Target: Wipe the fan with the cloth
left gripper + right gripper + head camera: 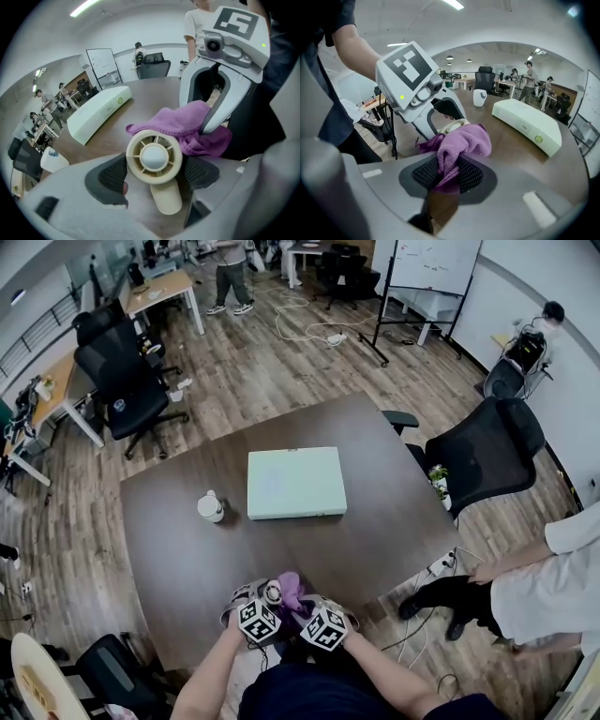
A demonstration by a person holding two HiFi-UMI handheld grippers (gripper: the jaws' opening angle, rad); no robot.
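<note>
The jaws of the left gripper [153, 161] are clamping a small cream fan [153, 158] by its round head. Their dark pads are pressing on either side of the ring, and the stubby handle is pointing back toward the gripper's body. The right gripper [447, 176] is pinching its jaws tight on a purple cloth [464, 143]. A fold of it is squeezed between the ribbed pads, and the rest is bunching out ahead of them.

The two grippers are sitting close together at the near edge of the bench [375, 484], right in front of the person holding them. The cloth is lying against the far side of the fan's head and touching the rim. From the right gripper's side only a sliver of cream is showing behind the purple.

Further out, a flat pale-green box [296, 483] is lying near the middle of the bench. A white cup [211, 507] is standing just left of it — well apart from the fan. A black chair [483, 451] is standing at the bench's far right corner. Another person in a white top [553, 587] is leaning in at the right side, one hand near the bench's edge. A whiteboard [433, 263] is standing at the far end of the room.
</note>
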